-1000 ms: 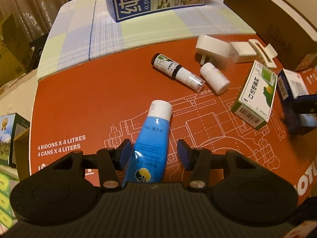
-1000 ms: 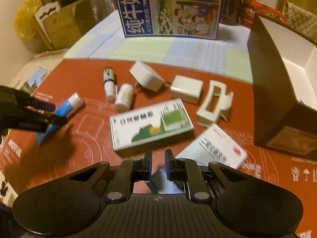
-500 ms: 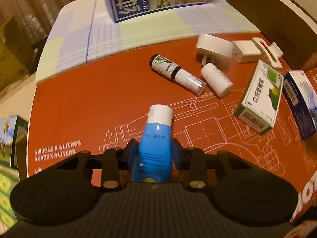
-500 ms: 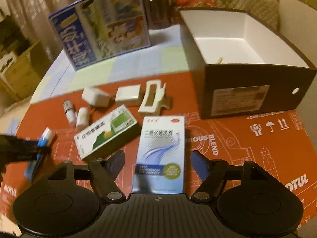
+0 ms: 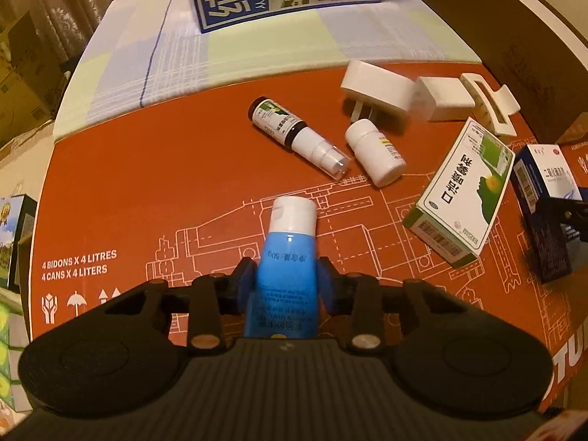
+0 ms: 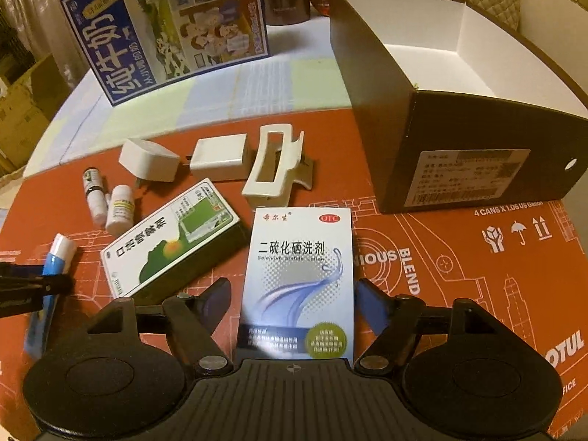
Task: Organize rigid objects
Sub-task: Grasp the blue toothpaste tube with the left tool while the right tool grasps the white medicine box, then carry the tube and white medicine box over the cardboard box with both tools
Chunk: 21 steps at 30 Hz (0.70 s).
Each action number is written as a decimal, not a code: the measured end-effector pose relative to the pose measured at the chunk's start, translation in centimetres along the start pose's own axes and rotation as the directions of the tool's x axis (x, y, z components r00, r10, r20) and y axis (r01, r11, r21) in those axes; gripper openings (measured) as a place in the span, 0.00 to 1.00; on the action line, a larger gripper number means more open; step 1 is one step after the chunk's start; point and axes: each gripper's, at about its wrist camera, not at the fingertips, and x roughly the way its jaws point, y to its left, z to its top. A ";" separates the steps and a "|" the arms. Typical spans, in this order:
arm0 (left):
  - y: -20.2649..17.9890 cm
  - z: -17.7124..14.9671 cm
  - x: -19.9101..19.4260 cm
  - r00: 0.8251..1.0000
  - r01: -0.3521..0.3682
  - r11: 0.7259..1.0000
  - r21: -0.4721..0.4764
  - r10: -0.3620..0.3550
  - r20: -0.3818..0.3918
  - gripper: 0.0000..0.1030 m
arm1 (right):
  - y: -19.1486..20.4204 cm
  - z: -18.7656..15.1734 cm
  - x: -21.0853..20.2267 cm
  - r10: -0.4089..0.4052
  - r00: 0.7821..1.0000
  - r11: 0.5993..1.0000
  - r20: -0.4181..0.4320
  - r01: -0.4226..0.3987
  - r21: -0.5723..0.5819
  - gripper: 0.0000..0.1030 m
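Now | left gripper (image 5: 286, 286) clamped on blue tube (image 5: 288, 261) lying on red mat (image 5: 165, 169) | right gripper (image 6: 292, 294) wide around flat box (image 6: 299, 275) (pads clear) | centre, then squeeze evenly

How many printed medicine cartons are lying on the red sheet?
2: the green-and-white carton lies beside the pill bottles; the blue-and-white carton lies between the right gripper pads. None seems hidden.

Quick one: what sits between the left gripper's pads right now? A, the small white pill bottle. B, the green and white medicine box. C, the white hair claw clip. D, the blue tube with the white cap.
D: the left gripper has its blue pads pressed on both sides of the blue tube.
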 end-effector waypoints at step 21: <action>-0.9 -0.4 -3.9 0.993 0.002 1.000 0.025 -0.004 0.118 0.29 | 0.1 -0.8 -3.2 0.036 0.998 0.998 0.057 -0.033 -0.052 0.58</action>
